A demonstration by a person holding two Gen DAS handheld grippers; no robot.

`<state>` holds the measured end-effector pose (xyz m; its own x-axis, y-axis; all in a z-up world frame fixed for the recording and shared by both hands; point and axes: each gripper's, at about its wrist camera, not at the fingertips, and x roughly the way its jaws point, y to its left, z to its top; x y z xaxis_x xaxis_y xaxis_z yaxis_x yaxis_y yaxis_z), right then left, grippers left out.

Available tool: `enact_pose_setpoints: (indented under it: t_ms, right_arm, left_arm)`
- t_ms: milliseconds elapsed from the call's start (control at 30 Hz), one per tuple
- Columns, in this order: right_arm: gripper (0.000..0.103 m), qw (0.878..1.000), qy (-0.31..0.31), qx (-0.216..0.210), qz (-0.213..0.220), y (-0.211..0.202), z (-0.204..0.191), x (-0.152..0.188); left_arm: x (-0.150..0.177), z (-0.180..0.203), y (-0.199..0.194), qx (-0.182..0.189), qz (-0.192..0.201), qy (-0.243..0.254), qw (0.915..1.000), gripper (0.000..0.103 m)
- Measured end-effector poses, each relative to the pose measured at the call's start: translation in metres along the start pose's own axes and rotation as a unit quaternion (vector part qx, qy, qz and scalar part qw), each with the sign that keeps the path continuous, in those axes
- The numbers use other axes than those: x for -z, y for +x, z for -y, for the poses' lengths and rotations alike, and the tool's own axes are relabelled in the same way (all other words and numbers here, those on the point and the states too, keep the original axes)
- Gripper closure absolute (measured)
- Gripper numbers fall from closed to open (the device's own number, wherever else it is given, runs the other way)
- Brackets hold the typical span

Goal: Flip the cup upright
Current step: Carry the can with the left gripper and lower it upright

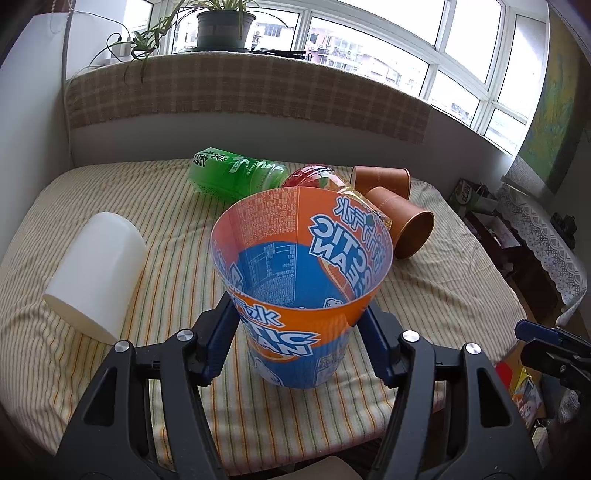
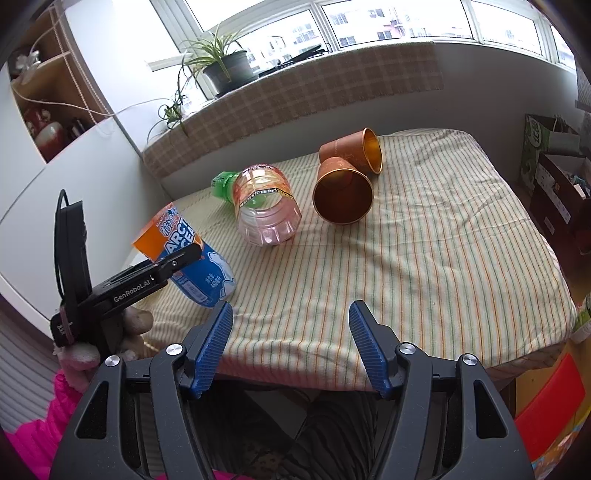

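**Left tongs clamp the printed cup, mouth up**

The left tongs [image 1: 299, 332] grip the orange-and-blue printed plastic cup [image 1: 301, 266] by its lower wall, blue ribbed pads pressed on either side; the cup's open mouth faces up and it tilts a little, low over the near edge of the table [image 1: 424, 295]. The right tongs [image 2: 290, 343] stand wide apart and hold nothing, hovering above the table's near edge. A striped cloth covers the table. On it lie a white plastic cup [image 1: 98, 275] on its side, a green bottle [image 1: 236, 175], a clear pinkish cut bottle [image 2: 266, 210] and two copper-coloured cups [image 2: 347, 184], all tipped over. Behind runs a checked-cloth sill with a potted plant [image 1: 225, 27] beneath broad windows.
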<state>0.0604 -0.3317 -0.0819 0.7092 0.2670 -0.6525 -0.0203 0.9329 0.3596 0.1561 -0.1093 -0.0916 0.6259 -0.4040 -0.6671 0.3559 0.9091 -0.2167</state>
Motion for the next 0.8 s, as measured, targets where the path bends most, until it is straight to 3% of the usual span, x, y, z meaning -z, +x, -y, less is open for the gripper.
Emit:
enact_pose_setpoints:
  t_ms: [333,467,800]
  right_arm:
    - [0.038,1.0,-0.004,0.0,0.002,-0.0012,-0.0035,-0.001]
    - [0.038,1.0,-0.003,-0.001,0.001,-0.0011,-0.0035,-0.0012]
    - [0.038,1.0,-0.01,0.003,0.006,-0.0013,-0.0066,-0.0011]
  left_arm:
    - [0.001,0.0034,0.001,0.011,-0.006,-0.004,0.9999,0.036]
    - [0.0019,0.0029,0.0015,0.024,-0.01,-0.007,0.9996,0.026]
    - [0.0078,-0.0029,-0.0012,0.054,-0.029,-0.023,0.9979,0.02]
